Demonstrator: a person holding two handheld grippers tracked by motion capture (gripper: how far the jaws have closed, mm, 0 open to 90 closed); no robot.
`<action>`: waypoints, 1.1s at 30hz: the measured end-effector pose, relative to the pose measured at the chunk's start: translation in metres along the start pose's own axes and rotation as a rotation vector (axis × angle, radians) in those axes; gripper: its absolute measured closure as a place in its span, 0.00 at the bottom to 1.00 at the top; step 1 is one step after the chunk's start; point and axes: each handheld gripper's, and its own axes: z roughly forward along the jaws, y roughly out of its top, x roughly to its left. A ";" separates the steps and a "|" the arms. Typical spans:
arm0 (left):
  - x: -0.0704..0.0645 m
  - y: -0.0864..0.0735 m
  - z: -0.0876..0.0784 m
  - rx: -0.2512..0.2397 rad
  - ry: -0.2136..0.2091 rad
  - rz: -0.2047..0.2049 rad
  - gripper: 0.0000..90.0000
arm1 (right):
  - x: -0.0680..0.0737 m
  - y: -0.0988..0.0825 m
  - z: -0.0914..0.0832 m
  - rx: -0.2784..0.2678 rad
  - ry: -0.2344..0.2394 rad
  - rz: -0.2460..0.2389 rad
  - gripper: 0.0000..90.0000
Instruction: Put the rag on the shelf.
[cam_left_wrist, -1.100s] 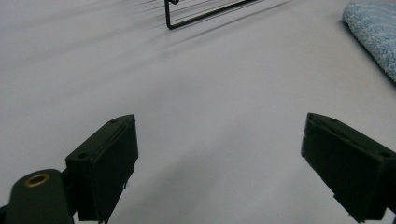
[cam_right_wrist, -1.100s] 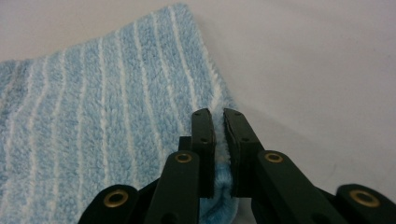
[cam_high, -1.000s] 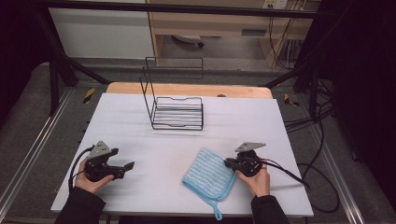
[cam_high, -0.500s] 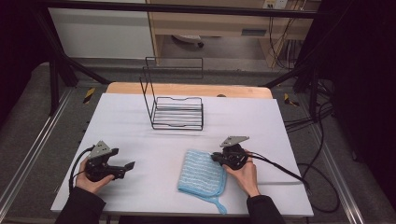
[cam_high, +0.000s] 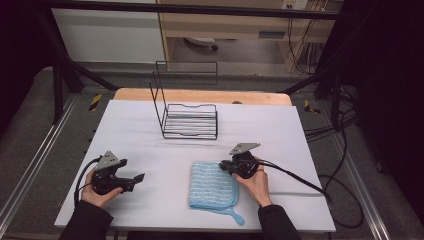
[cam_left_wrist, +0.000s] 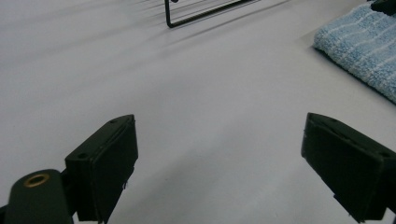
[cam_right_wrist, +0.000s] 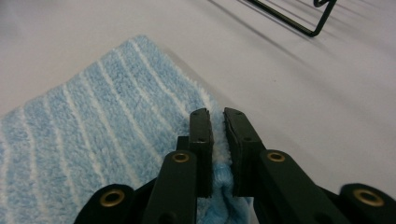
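White worktop (cam_high: 150, 145) carries a wire rack (cam_high: 190, 120) beyond both jaws. Right gripper (cam_right_wrist: 217, 128) pinches the blue striped towel (cam_high: 212, 185) edge, probably mid-fold; next needs a lift. Left gripper (cam_left_wrist: 219, 154) gapes, holding nothing.

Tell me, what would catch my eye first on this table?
Probably the fluffy light-blue striped towel lying near the front of the white table, with the right gripper pinching its edge. Behind it, toward the table's middle, stands a black wire rack. The left gripper waits open at the front left, holding nothing.
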 end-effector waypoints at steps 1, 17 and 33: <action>0.000 0.000 0.000 0.001 -0.001 0.000 0.12 | 0.000 0.000 0.000 -0.003 -0.002 0.000 0.90; -0.005 0.003 0.003 0.009 -0.006 -0.010 0.09 | -0.011 -0.010 -0.035 -0.092 -0.043 0.119 0.19; -0.030 0.023 0.020 0.005 -0.040 -0.004 0.11 | -0.021 -0.045 -0.063 -0.121 -0.042 0.183 0.05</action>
